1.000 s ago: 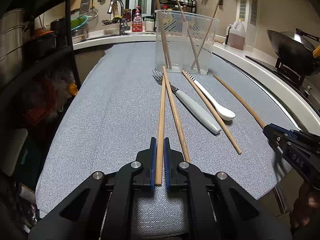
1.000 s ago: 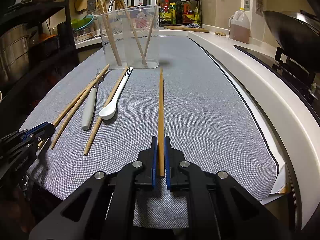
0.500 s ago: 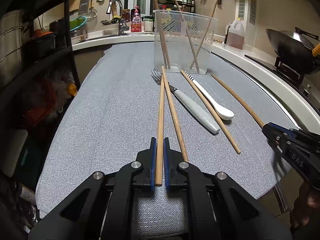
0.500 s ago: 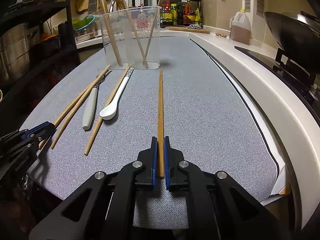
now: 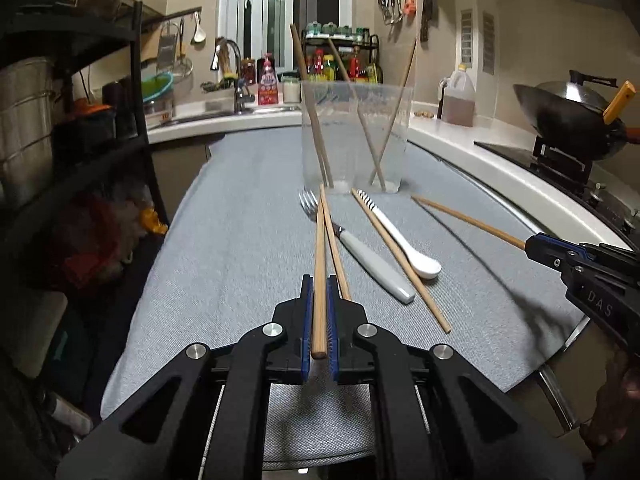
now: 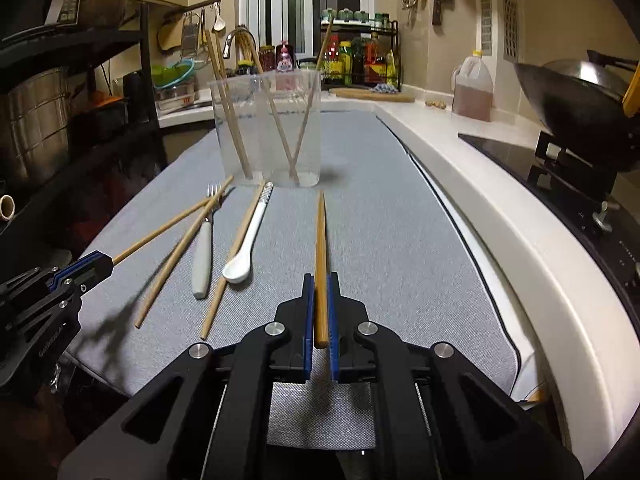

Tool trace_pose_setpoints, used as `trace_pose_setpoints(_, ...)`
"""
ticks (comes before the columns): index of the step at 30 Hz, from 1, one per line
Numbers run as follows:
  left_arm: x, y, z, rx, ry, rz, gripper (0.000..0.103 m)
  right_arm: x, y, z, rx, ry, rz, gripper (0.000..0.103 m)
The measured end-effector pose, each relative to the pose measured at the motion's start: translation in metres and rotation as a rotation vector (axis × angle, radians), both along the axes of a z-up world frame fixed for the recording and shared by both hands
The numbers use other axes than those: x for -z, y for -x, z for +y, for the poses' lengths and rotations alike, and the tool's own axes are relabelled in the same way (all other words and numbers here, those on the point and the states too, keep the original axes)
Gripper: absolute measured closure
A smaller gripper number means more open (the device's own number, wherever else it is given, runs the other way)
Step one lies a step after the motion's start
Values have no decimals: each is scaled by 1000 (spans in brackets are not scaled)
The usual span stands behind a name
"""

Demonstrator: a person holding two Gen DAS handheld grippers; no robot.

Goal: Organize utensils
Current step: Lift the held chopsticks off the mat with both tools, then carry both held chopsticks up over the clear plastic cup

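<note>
Both grippers pinch a chopstick each. Left gripper squeezes its stick tight, and now the stick's far tip is up off the grey mat, over the fork. Before, it lay flat. Right gripper squeezes the other stick, and that one has come up too. Spoon and two more sticks lie just where they were. Behind them stands the clear cup with sticks inside.
</note>
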State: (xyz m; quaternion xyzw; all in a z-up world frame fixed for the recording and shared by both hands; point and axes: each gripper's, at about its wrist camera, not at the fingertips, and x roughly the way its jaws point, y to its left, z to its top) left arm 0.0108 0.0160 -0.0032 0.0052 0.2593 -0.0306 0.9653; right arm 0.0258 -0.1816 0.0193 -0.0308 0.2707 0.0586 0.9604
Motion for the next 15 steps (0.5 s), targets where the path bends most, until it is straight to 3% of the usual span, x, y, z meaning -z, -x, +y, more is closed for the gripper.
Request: trace_pose_setpoints(15, -28, 5, 13, 5, 101, -71, 96, -48, 5, -6, -4, -16, -101, 97)
